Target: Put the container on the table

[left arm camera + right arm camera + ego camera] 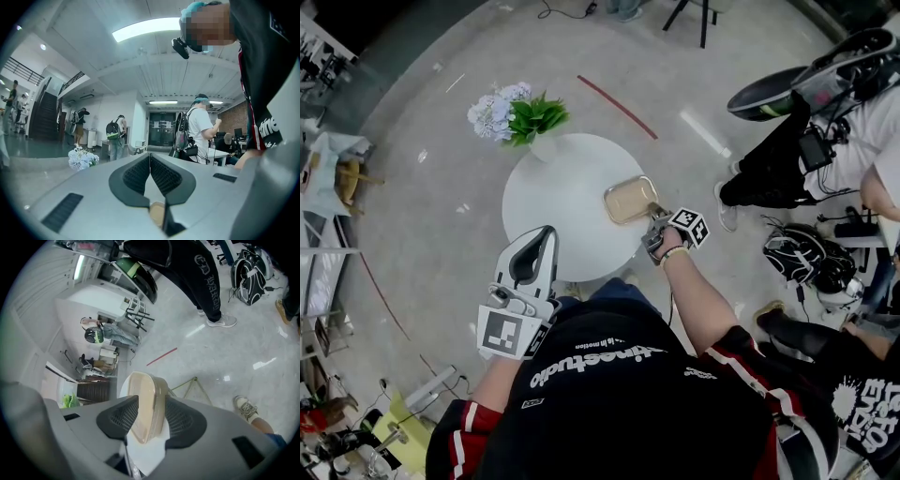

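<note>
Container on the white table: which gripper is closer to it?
Right. The right gripper has its fingers either side of the container; the left gripper hovers apart at the table edge.

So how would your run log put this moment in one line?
beige container: on round white table, near edge | right hand-held gripper: open, jaws around container | left hand-held gripper: shut, empty

Container (630,200) on table (553,216), right edge

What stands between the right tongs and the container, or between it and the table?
Nothing visible. The container sits between the open jaws of the right tongs, apparently already at the right edge of the table; the flowers stand apart.
</note>
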{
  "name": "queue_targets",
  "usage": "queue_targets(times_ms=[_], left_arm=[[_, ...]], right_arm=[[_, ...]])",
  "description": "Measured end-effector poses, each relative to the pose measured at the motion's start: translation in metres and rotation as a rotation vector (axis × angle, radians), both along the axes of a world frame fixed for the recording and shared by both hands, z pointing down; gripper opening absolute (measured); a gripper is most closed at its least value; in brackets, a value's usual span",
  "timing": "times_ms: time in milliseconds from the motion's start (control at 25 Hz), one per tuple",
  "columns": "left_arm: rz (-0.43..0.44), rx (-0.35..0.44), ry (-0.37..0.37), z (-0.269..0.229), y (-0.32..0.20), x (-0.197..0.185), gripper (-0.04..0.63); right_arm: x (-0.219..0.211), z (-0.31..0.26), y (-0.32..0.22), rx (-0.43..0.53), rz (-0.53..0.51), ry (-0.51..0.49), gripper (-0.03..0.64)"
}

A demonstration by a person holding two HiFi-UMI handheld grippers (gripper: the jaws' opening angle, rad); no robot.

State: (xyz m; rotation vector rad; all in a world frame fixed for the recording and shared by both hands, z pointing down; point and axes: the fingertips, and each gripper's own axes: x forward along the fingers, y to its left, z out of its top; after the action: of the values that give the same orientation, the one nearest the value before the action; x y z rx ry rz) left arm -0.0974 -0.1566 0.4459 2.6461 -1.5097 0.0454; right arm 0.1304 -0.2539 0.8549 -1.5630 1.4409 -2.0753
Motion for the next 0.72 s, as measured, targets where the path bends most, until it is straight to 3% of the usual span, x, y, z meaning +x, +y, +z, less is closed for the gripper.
queue_targets(times_ms=[720], left_arm=[[0.023, 0.025, 0.008, -0.007, 0.012, 0.0, 0.023]], right_arm=[[0.002, -0.046, 0.001, 0.126, -0.138, 0.165, 0.195]])
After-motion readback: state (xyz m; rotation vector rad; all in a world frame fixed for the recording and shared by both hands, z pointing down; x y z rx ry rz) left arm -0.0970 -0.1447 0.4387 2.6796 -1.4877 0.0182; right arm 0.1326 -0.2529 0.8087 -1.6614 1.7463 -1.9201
